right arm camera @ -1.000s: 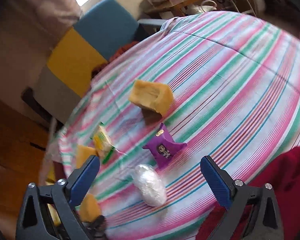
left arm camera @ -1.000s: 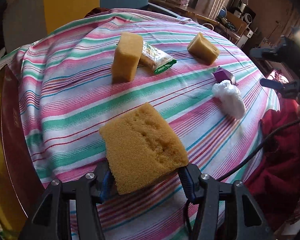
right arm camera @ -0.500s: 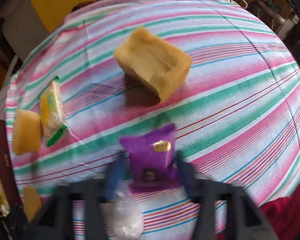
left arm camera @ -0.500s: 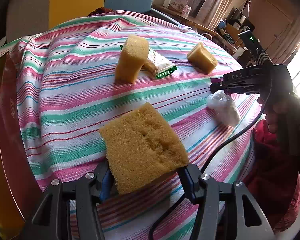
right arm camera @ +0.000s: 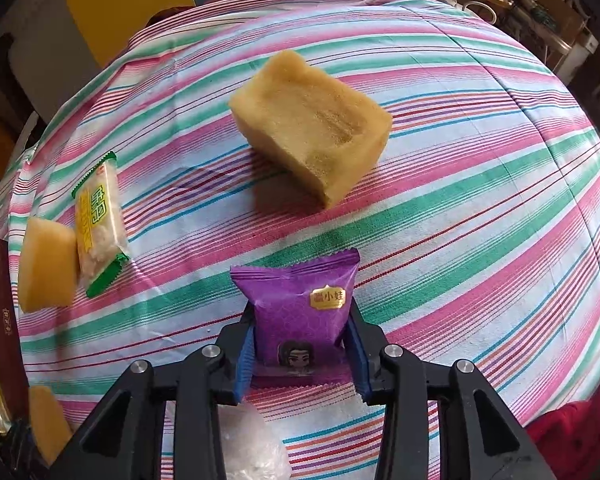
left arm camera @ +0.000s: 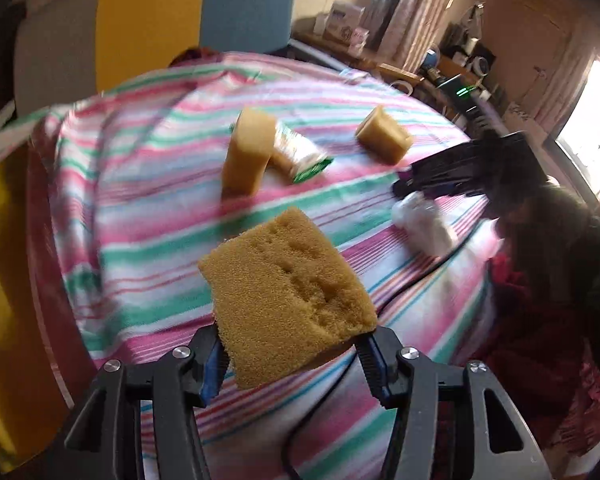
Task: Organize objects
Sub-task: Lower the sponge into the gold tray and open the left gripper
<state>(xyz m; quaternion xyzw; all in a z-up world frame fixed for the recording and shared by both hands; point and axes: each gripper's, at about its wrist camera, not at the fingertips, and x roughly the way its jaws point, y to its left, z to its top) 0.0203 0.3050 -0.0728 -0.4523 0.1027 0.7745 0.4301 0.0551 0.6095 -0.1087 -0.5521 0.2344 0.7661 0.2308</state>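
Purple snack packet (right arm camera: 300, 316) is now pinched between my right fingers (right arm camera: 358, 354), which were wide apart over the counter (right arm camera: 480, 200) a second ago. Left gripper (left arm camera: 290, 354) still clamps the sponge (left arm camera: 288, 296), so both can be sorted next

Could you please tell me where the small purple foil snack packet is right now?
The small purple foil snack packet is clamped in the right gripper, low centre of the right wrist view, above the striped tablecloth with the white plastic bundle just below-left.
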